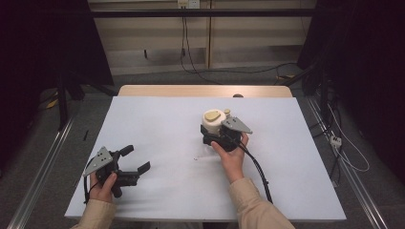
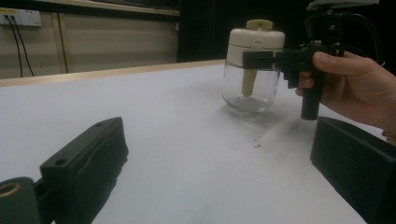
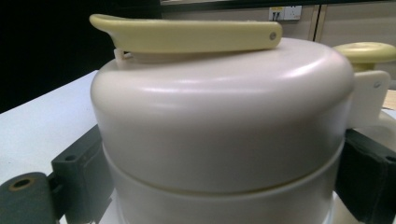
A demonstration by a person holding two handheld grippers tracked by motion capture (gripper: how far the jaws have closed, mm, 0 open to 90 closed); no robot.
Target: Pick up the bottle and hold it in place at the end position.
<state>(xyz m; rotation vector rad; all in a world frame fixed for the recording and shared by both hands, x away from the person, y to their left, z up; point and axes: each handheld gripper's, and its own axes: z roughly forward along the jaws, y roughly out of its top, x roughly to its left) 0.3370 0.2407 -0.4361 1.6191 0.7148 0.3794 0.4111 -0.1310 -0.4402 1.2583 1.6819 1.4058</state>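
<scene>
Jar [image 1: 213, 125] upright on table [image 1: 157, 119], right of centre; right gripper [image 1: 213, 138] around its lid; left gripper [image 1: 137, 160] near front-left edge, well apart from jar.

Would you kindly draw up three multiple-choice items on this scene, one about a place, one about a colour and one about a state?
1. Where does the jar stand?
A. On the white table, right of its middle
B. On the floor
C. At the table's left edge

2. What colour is the lever on the jar's lid?
A. Red
B. Pale yellow
C. Blue

3. How do the two grippers stand?
A. Both open
B. Left shut on the jar, right open
C. Left open and free, right closed on the jar's lid

Answers:
1 A: the high view shows the jar on the table, right of centre.
2 B: the lever lies pale yellow on the cream lid.
3 C: the left gripper has its jaws spread over bare table; the right gripper has its jaws pressed against either side of the lid.
</scene>
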